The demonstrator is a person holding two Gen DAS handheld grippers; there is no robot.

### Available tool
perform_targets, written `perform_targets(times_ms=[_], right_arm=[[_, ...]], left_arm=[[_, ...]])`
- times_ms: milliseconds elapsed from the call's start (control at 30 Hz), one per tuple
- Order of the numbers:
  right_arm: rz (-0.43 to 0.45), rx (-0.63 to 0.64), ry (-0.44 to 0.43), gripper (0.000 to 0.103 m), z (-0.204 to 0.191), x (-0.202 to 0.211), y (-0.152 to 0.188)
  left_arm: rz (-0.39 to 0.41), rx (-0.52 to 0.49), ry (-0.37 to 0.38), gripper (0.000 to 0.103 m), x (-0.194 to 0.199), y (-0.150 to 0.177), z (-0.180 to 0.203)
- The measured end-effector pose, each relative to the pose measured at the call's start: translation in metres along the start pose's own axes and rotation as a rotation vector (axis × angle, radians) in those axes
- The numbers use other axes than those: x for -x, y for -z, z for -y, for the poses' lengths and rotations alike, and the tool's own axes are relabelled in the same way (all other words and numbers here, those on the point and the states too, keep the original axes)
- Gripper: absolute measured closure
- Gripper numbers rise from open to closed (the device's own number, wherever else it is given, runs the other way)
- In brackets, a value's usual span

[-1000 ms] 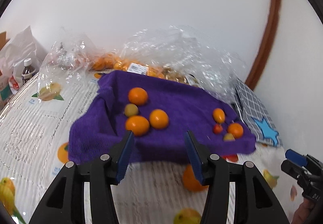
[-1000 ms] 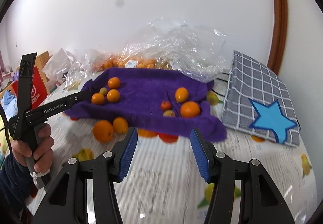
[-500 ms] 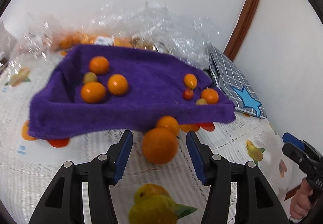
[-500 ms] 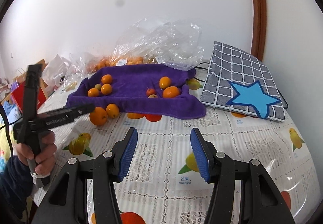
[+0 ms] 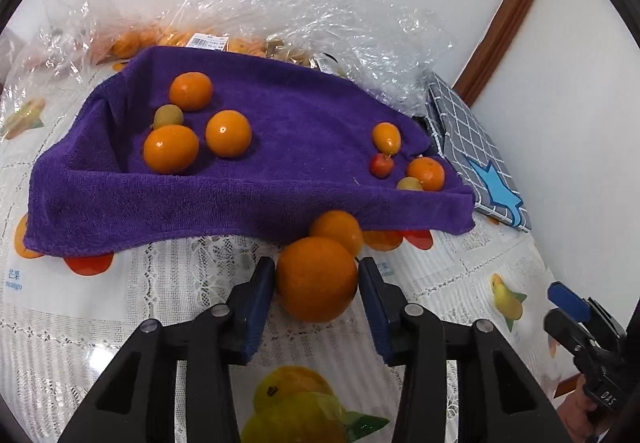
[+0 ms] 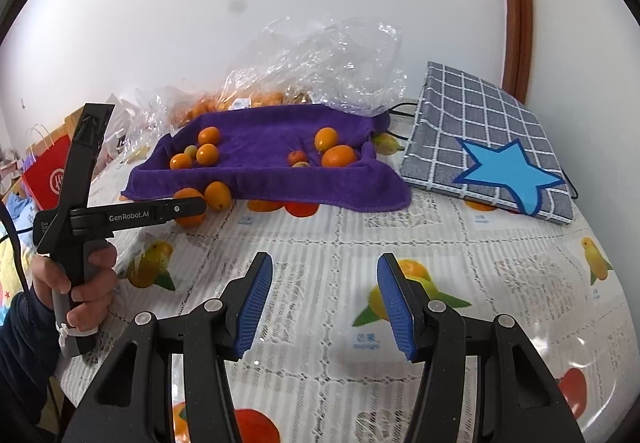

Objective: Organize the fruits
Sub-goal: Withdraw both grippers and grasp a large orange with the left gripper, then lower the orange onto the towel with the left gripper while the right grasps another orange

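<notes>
Left view only: orange (image 5: 316, 279) between left gripper (image 5: 316, 297) jaws.

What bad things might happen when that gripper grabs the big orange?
1. The big orange is round and sits between the left hand-held gripper pads, which look not quite clamped; it might squirt out and roll across the table.
2. A smaller orange sits right behind it, seemingly touching, so a push forward may knock it under the purple towel.

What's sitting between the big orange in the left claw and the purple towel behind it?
A smaller orange, pressed against the big orange and the purple towel's front edge, seen in the left wrist view.
</notes>
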State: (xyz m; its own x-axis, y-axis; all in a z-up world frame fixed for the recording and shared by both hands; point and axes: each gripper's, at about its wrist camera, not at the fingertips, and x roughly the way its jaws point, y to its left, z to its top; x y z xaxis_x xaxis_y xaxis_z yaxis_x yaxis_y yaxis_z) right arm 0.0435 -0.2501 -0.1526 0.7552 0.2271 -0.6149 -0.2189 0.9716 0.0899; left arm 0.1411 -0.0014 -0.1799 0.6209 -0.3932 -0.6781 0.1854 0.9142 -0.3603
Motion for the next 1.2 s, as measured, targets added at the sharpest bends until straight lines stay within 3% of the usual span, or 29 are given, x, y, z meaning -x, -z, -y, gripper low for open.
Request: perform_targets(times_ms=[233,367,600,800,1067,1200], right_arm=[[-0.005,0.013,0.000,0.049,-0.017,-0.006,-0.009],[0.016,0.033,-0.007,0.049,-0.029,-0.004,-0.015],[0.016,0.052,-0.015,0.049,-0.044,-0.009,-0.026],[0.024,0.057,-0.023,0.049,-0.051,-0.021,-0.037],[0.011,0.050,-0.064,0.049,-0.059,-0.059,-0.057],[0.006,0.083,-0.072,0.049,-0.065,-0.073,-0.062]], left_arm=[[0.058,0.012,0.014,0.063,0.014,0.002,-0.001],[0.136,0.049,0.013,0.063,0.032,-0.001,-0.009],[0.232,0.117,-0.065,0.063,0.057,-0.006,-0.033],[0.237,0.095,-0.152,0.063,0.070,-0.019,-0.050],[0.263,0.115,-0.188,0.063,0.060,-0.054,-0.072],[0.257,0.163,-0.168,0.063,0.051,-0.053,-0.085]])
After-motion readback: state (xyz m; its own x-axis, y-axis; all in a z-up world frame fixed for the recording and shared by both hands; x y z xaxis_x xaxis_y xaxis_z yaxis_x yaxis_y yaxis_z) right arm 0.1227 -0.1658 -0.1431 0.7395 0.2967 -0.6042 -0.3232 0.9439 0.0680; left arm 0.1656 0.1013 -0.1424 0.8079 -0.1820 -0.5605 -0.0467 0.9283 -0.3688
